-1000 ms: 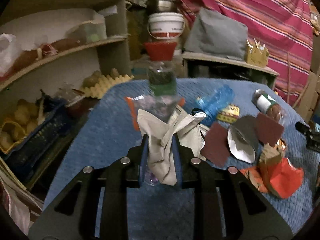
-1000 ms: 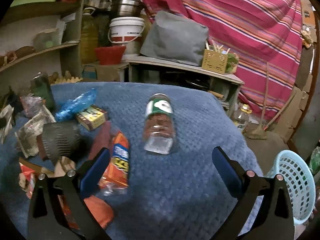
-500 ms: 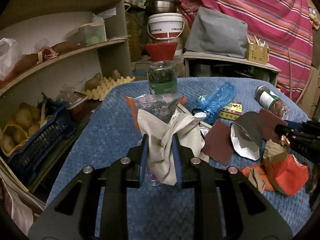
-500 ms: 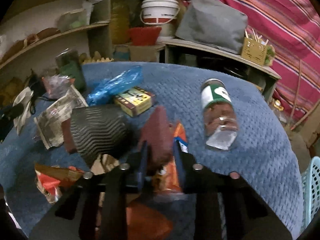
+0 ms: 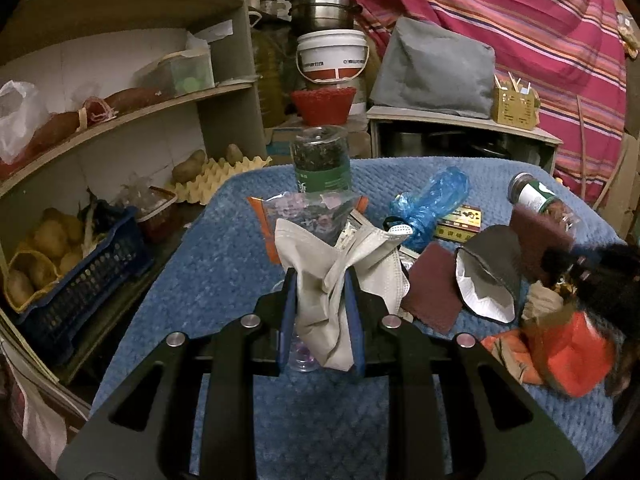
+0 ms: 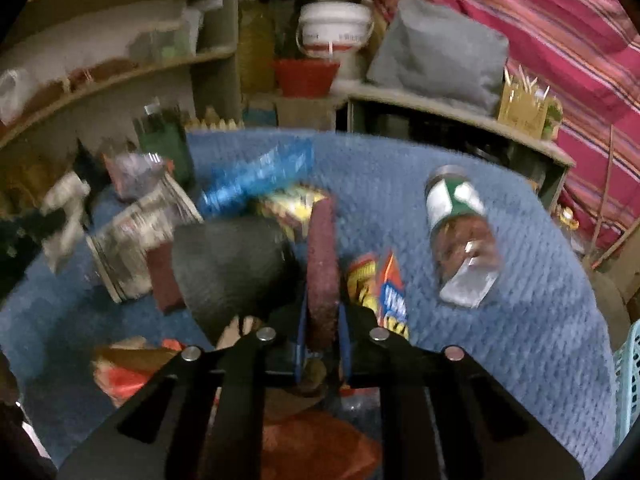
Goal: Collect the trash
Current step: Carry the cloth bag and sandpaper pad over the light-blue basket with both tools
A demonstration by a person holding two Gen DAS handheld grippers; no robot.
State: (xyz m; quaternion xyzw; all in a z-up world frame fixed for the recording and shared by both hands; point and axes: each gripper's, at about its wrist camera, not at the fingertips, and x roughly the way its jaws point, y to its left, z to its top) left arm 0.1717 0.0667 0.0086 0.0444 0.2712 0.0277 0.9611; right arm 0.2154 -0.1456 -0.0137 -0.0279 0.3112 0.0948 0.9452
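Right gripper [image 6: 323,332]: jaws clamped on a maroon scrub pad [image 6: 322,268], held edge-on and upright between the blue finger pads [image 6: 302,336], above the blue quilted tablecloth [image 6: 480,340]. Right wrist view is motion-blurred.

Left gripper [image 5: 321,300]: jaws closed on a crumpled beige face mask [image 5: 320,280], which stands up out of the fingers; a clear plastic piece shows just below it, whether gripped too cannot be told.

Remaining litter on the cloth: a second maroon pad [image 5: 434,284] lies flat to the right of the mask, a grey cup-shaped mask [image 5: 490,276] beside it, a crushed blue plastic bottle [image 5: 430,204] farther back, a small yellow box [image 5: 458,222] touching the bottle. A green-labelled jar [image 6: 460,236] lies on its side at far right. An orange snack wrapper [image 6: 386,292] sits just right of the held pad. A light blue basket [image 6: 628,380] shows at the right edge.
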